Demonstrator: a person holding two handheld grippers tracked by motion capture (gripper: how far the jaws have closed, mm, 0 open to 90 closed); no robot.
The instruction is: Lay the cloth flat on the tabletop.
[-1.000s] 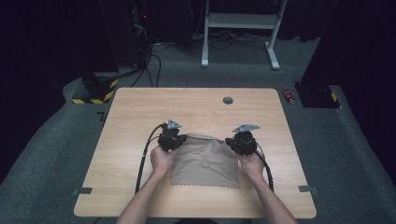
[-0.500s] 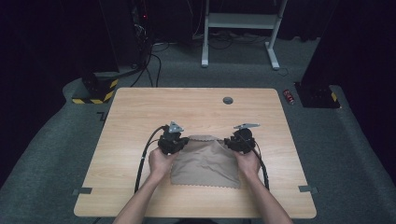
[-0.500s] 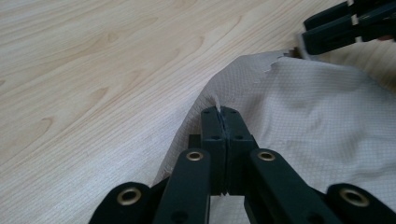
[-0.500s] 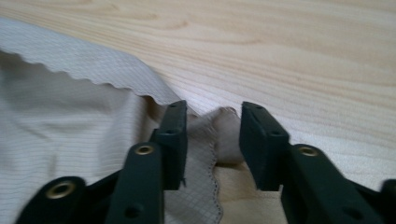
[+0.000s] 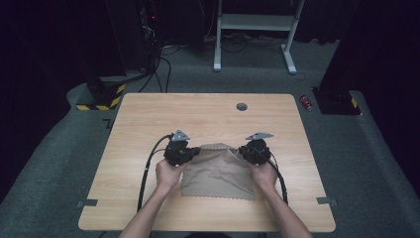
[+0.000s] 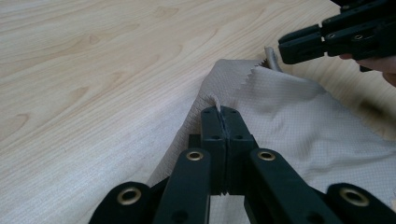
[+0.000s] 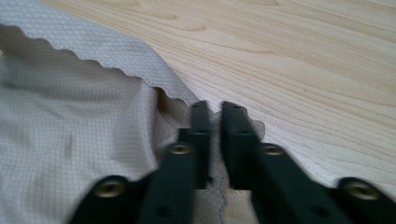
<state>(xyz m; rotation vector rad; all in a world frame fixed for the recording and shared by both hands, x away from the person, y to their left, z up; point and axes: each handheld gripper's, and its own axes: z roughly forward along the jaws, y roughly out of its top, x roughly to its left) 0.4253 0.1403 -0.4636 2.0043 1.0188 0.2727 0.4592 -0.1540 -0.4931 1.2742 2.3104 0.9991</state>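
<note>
Your left claw [image 6: 225, 111] is pressed together, pinching the far left corner of the beige cloth [image 5: 218, 171]; a small tuft of fabric pokes out above its tips. Your right claw [image 7: 214, 108] has just been closing, but a narrow gap shows between its jaws, with the cloth's far right corner lying in that gap, not yet squeezed. The cloth lies flat on the wooden table [image 5: 148, 114], toward six o'clock from the table's middle, between your two hands, its zigzag-cut edge visible at the near side. A round dark grommet [image 5: 241, 106] sits toward twelve o'clock, well apart from the cloth.
</note>
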